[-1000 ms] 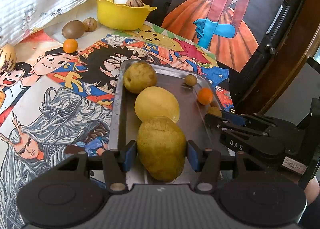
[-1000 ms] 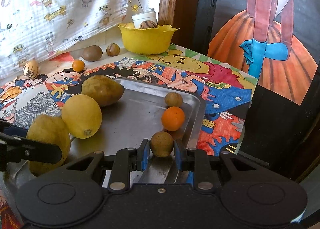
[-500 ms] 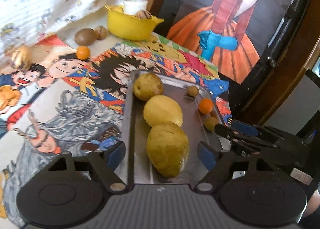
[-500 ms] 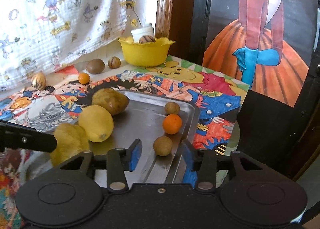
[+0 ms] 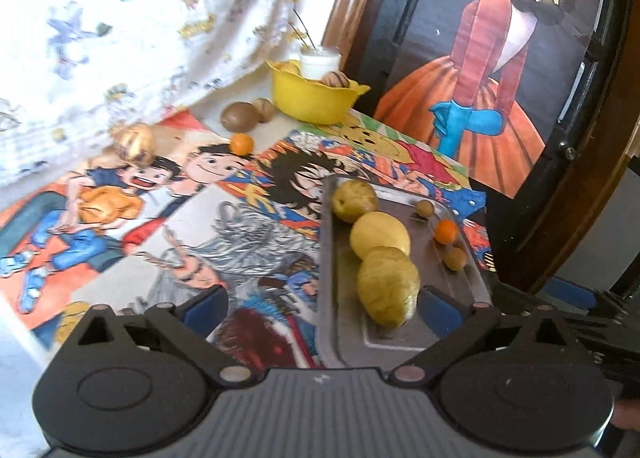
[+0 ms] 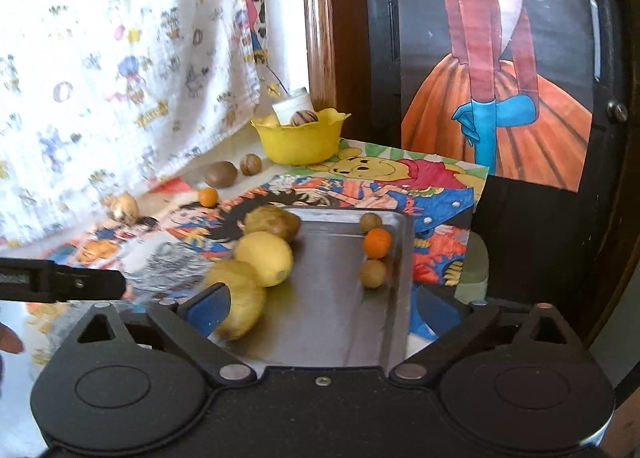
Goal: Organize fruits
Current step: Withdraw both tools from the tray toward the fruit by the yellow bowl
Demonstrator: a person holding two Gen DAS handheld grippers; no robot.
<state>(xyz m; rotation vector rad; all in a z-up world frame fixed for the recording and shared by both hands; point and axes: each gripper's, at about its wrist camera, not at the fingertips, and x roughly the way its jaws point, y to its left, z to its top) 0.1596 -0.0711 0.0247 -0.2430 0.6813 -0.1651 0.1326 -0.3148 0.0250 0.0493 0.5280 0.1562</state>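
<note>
Six fruits lie on the metal tray (image 6: pixel 328 322); a yellow bowl (image 6: pixel 298 140) stands far behind. Left claw (image 5: pixel 322 308) and right claw (image 6: pixel 320 312) hover near, both spread wide, empty

Left claw (image 5: pixel 324 308) spread wide and empty, right claw (image 6: pixel 320 308) likewise wide, both raised

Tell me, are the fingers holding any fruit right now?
No, nothing is held. The left gripper and the right gripper are both open, with the fruits lying loose on the metal tray.
</note>
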